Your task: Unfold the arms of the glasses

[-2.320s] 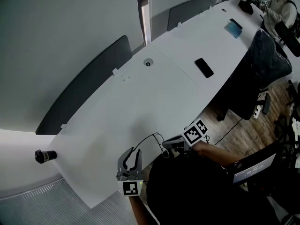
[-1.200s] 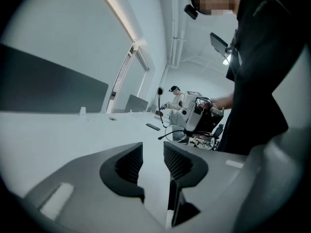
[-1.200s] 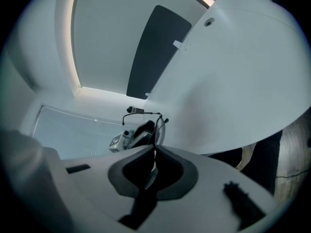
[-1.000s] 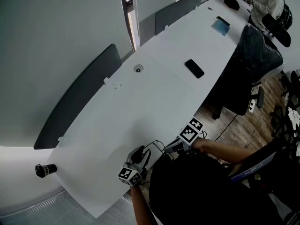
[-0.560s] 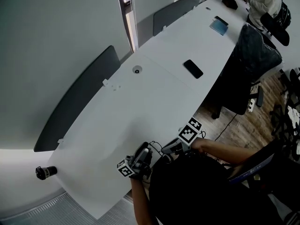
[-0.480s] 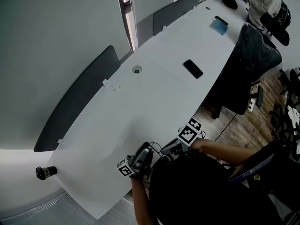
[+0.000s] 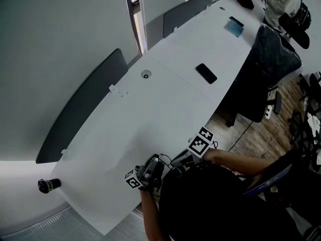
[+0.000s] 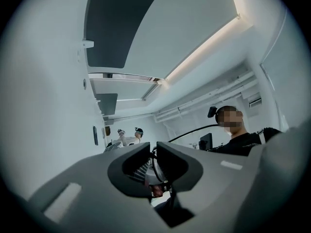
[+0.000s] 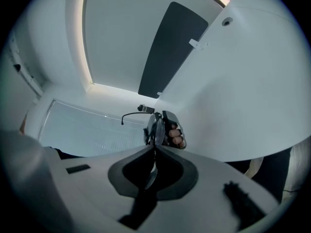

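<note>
The glasses (image 9: pixel 156 127) are held up off the table (image 7: pixel 150 99), just over its near edge, in front of the person, caught between the two claws. The right claw (image 9: pixel 155 149) is closed tight on one lens, which stands edge-on between its jaws. The other lens shows just past the tips, and one thin black arm (image 9: pixel 131 114) sticks out sideways from the frame with its end curved down.

The left claw (image 8: pixel 153 147) has just been closing. Its jaws now stand narrow, with only a slit between the tips, and the wire frame sits in that slit. From there the arm (image 8: pixel 194 131) runs out and away in a long shallow curve. In the right gripper view, the person's fingers (image 9: pixel 175 136) are wrapped round the left claw's handle, right beside the far lens.

In the head view the two claws meet tip to tip, and both marker cubes face the camera. Further up the table lies a dark phone (image 7: pixel 205 73). A black office chair (image 7: pixel 273 59) stands at the table's right side, and another person (image 7: pixel 281 1) sits at the far end.
</note>
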`<state>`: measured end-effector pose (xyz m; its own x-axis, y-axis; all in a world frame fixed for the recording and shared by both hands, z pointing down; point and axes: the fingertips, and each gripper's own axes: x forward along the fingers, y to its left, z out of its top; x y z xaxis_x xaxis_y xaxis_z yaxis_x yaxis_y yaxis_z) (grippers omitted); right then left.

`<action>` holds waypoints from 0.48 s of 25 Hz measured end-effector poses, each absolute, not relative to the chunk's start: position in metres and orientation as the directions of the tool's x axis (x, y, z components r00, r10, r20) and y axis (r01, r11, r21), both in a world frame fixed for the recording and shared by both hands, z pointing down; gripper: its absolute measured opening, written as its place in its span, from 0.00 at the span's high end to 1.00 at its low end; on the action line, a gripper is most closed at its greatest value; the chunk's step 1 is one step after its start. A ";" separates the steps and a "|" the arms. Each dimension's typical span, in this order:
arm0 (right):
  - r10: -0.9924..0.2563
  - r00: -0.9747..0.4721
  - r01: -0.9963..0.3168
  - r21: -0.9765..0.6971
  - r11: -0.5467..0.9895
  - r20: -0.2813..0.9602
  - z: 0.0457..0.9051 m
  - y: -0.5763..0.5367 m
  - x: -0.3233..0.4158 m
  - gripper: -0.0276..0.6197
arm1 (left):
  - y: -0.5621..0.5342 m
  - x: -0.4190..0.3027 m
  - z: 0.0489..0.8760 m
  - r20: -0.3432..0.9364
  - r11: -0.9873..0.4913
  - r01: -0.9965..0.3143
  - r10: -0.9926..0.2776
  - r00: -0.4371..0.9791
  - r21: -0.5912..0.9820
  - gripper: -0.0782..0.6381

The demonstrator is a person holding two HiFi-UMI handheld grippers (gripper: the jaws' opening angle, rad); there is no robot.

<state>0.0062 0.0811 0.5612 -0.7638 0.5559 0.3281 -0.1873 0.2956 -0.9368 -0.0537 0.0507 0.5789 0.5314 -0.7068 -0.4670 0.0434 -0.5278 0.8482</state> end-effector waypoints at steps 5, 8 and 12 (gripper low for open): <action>0.550 -0.767 -0.192 -0.936 0.296 0.331 0.562 0.080 0.006 0.93 | 0.052 -0.058 0.573 -0.476 -0.538 0.034 -0.713 0.515 0.842 0.83; 0.536 -0.773 -0.200 -0.932 0.303 0.340 0.566 0.073 0.004 0.93 | 0.051 -0.064 0.578 -0.467 -0.532 0.019 -0.724 0.508 0.846 0.83; 0.508 -0.782 -0.220 -0.922 0.318 0.361 0.569 0.065 0.005 0.93 | 0.054 -0.071 0.577 -0.450 -0.524 -0.012 -0.743 0.496 0.852 0.83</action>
